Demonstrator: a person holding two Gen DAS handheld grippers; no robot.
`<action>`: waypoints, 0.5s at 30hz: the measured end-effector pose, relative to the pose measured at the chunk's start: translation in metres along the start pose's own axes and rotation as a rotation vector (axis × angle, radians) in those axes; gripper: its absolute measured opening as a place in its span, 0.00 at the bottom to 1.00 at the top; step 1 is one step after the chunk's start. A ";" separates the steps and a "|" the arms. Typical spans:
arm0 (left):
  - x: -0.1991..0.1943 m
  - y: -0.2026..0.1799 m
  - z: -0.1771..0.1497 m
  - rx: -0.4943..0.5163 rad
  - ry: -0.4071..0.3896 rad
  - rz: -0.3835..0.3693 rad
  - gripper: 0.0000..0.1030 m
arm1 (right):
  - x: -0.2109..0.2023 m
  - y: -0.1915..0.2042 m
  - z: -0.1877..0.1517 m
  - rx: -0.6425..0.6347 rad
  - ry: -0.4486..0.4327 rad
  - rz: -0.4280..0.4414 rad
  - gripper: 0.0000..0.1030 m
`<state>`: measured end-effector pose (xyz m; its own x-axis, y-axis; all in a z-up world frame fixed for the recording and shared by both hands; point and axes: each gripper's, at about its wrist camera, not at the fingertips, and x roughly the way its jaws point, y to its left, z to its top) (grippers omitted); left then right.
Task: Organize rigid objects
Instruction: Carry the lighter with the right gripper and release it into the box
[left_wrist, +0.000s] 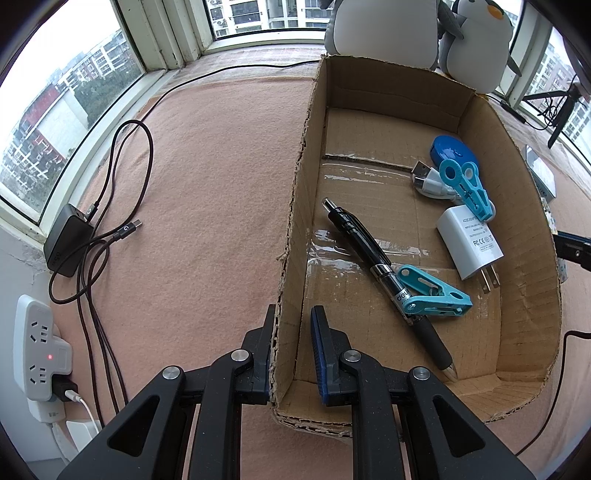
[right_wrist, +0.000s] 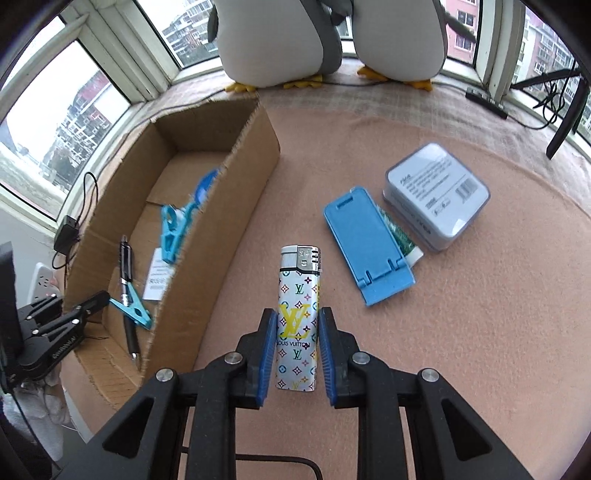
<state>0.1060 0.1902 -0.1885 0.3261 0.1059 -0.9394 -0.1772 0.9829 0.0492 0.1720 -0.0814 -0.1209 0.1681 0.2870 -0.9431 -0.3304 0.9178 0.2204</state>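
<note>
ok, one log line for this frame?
left gripper: shut on box wall | right gripper: shut on lighter | phone stand, tin: outside box

Bay of white-framed windows (left_wrist: 155, 44) wraps the pink felt-covered surface (left_wrist: 207, 177), grey daylight and apartment blocks outside; two plush penguins (right_wrist: 280, 40) at the sill, white power strip (left_wrist: 37, 350) on the left wall.

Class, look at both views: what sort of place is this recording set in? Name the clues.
Probably a bay-window ledge in a high-rise flat: windows wrap round, showing apartment blocks outside; two plush penguins sit on the pink cloth, and a power strip is plugged in nearby.
</note>
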 end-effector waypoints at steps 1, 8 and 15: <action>0.000 0.001 0.000 -0.001 0.000 0.000 0.16 | -0.004 0.002 0.002 -0.003 -0.010 0.002 0.20; 0.000 0.001 0.000 0.000 0.000 0.000 0.16 | -0.031 0.028 0.027 -0.050 -0.084 0.039 0.20; 0.000 0.001 0.001 0.001 0.001 -0.002 0.16 | -0.029 0.078 0.051 -0.126 -0.100 0.093 0.20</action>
<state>0.1064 0.1912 -0.1884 0.3260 0.1037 -0.9397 -0.1753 0.9834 0.0477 0.1886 -0.0042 -0.0640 0.2209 0.4008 -0.8892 -0.4617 0.8460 0.2666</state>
